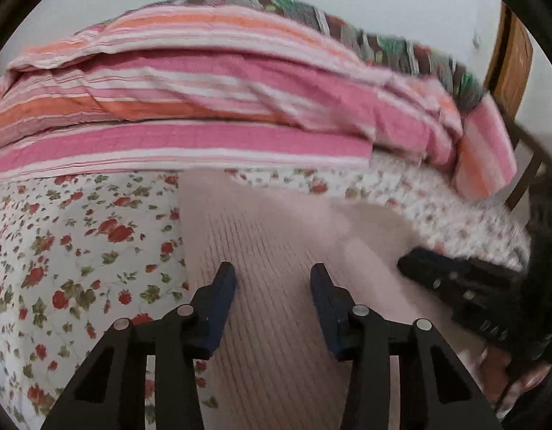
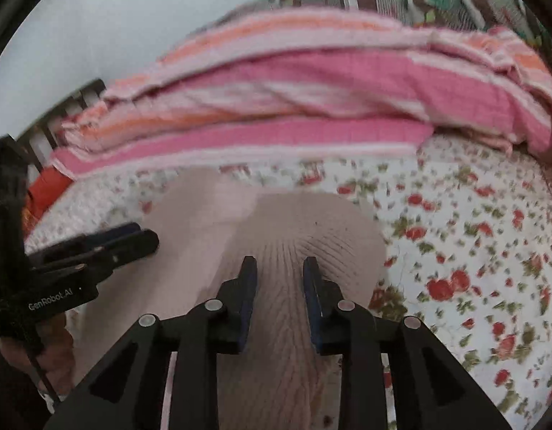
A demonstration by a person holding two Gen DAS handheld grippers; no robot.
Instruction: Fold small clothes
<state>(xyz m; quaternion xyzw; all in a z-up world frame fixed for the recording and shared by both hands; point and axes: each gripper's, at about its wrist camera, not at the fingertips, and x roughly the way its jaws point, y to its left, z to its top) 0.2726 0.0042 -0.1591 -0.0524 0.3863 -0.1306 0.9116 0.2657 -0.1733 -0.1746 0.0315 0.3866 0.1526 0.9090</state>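
A pale pink ribbed garment (image 1: pixel 268 251) lies on the floral bed sheet (image 1: pixel 78 236). My left gripper (image 1: pixel 272 272) is open just above the garment's left part, holding nothing. In the right wrist view the same garment (image 2: pixel 276 236) bulges up between the fingers of my right gripper (image 2: pixel 279 265), which is open over its right part. The left gripper also shows at the left of the right wrist view (image 2: pixel 147 240). The right gripper shows at the right of the left wrist view (image 1: pixel 408 261), low on the cloth.
A folded pink and orange striped blanket (image 1: pixel 204 107) lies across the bed behind the garment, with a patterned cover (image 1: pixel 383 36) behind it. A wooden chair (image 1: pixel 512 53) stands at the far right. The floral sheet (image 2: pixel 473 251) spreads to the right.
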